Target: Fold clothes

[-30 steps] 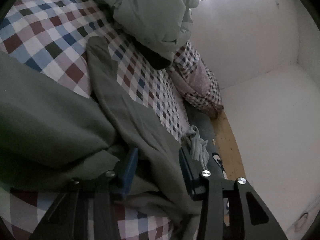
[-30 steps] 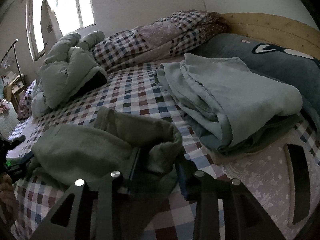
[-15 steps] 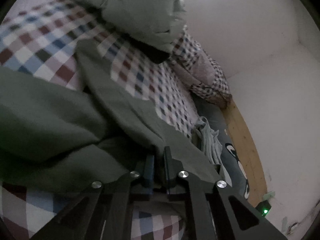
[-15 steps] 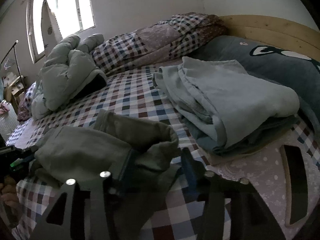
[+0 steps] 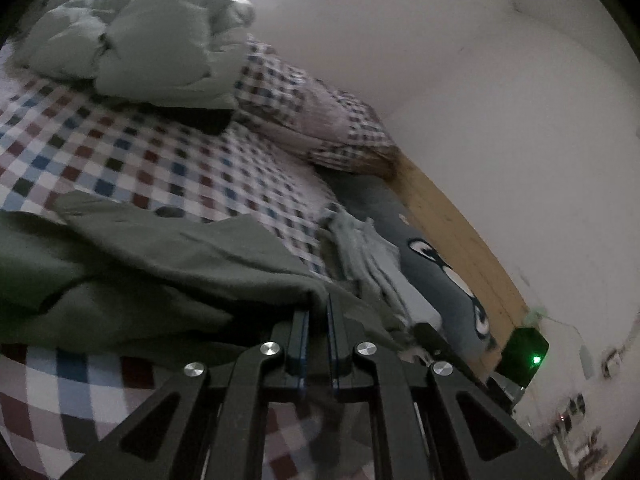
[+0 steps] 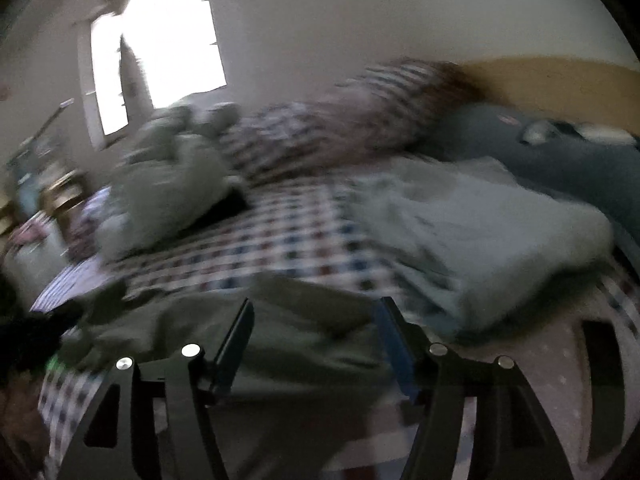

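Checked bedsheet [image 5: 132, 152] covers the bed. Olive garment [image 5: 168, 264] lies crumpled on the sheet's near part. Left gripper [image 5: 318, 308] is clamped on the garment's edge fold. Right gripper [image 6: 314, 312] jaws are opening, straddling the garment without pressing it.

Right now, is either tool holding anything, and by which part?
The left tool pinches a fold at the edge of the green garment. The right tool is opening; its pads are off the cloth.
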